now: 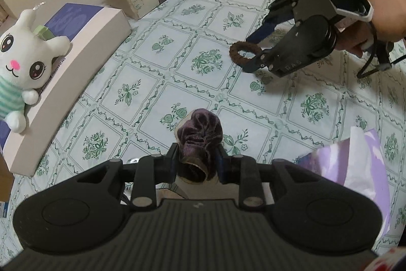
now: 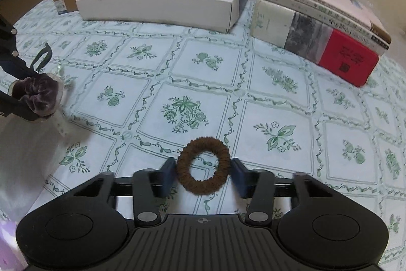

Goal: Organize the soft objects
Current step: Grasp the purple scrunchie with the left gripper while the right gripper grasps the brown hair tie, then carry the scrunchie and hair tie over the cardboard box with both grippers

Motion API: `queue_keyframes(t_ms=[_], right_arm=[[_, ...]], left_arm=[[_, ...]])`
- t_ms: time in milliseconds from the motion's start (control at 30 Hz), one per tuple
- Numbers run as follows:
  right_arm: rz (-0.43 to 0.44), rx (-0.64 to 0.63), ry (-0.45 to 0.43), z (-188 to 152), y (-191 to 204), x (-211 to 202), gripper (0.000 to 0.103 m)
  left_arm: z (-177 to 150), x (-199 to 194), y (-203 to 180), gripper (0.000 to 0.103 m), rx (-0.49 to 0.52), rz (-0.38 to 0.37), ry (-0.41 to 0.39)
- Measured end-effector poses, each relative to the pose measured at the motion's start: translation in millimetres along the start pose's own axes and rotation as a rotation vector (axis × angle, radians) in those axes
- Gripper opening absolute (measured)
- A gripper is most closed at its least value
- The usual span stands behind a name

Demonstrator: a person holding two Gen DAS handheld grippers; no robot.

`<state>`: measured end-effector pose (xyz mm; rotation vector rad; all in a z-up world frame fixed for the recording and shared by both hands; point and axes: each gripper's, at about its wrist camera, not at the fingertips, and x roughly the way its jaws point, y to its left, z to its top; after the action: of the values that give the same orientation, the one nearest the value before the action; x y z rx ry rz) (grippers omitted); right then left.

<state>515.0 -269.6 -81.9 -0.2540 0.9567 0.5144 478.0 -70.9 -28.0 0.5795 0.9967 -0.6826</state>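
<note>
- Left wrist view: your left gripper (image 1: pixel 198 156) grips the purple velvet scrunchie (image 1: pixel 199 137) at lower centre, lifted, not yet stowed.
- Right wrist view: your right gripper (image 2: pixel 203 175) straddles the brown fuzzy hair ring (image 2: pixel 203 165) at lower centre on the green-patterned tablecloth (image 2: pixel 279 83), pads not yet pressing; grasping remains.

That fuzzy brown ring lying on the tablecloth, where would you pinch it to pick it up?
Across its outer rim, coming down from above. The brown ring lies flat on the tablecloth, so only its sides offer a hold. The right gripper already straddles it, one finger on each side; whether they touch it yet is unclear.
</note>
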Motion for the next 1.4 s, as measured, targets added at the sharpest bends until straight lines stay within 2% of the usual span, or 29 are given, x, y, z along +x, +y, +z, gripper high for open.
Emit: queue_keyframes(t_ms=[33, 67, 100, 300, 533, 733, 1033, 1233, 1400], right_arm=[[0.000, 0.001, 0.000, -0.3, 1.0, -0.2, 0.035], [-0.002, -0.001, -0.003, -0.5, 2.5, -1.3, 0.021], [-0.010, -0.006, -0.008, -1.1, 4.6, -3.3, 0.018], [-0.035, -0.029, -0.053, -3.1, 20.3, -31.6, 0.018], [-0.040, 0.012, -0.117, -10.7, 48.4, -96.2, 0.018], [-0.020, 0.064, -0.149, -27.5, 82.7, -149.1, 0.018], [0.022, 0.090, -0.208, -60.7, 141.1, -213.2, 0.018], [0.039, 0.164, -0.248, -89.6, 168.2, -241.3, 0.018], [0.056, 0.200, -0.292, -114.8, 194.0, -257.0, 0.018]], left_arm=[[-0.5, -0.9, -0.3, 0.026, 0.003, 0.001, -0.002], [-1.0, -2.4, -0.9, 0.026, 0.006, 0.003, -0.004], [-1.5, -4.3, -1.3, 0.026, 0.006, 0.006, -0.007], [-1.0, -26.3, -5.8, 0.026, -0.022, 0.027, -0.023], [-5.7, -72.3, -28.0, 0.026, -0.094, 0.065, -0.055], [-23.2, -117.8, -56.0, 0.026, -0.168, 0.102, -0.103], [-79.6, -181.2, -102.7, 0.026, -0.305, 0.125, -0.209], [-125.9, -215.2, -128.5, 0.026, -0.398, 0.172, -0.299], [-166.5, -237.8, -151.4, 0.026, -0.486, 0.256, -0.371]])
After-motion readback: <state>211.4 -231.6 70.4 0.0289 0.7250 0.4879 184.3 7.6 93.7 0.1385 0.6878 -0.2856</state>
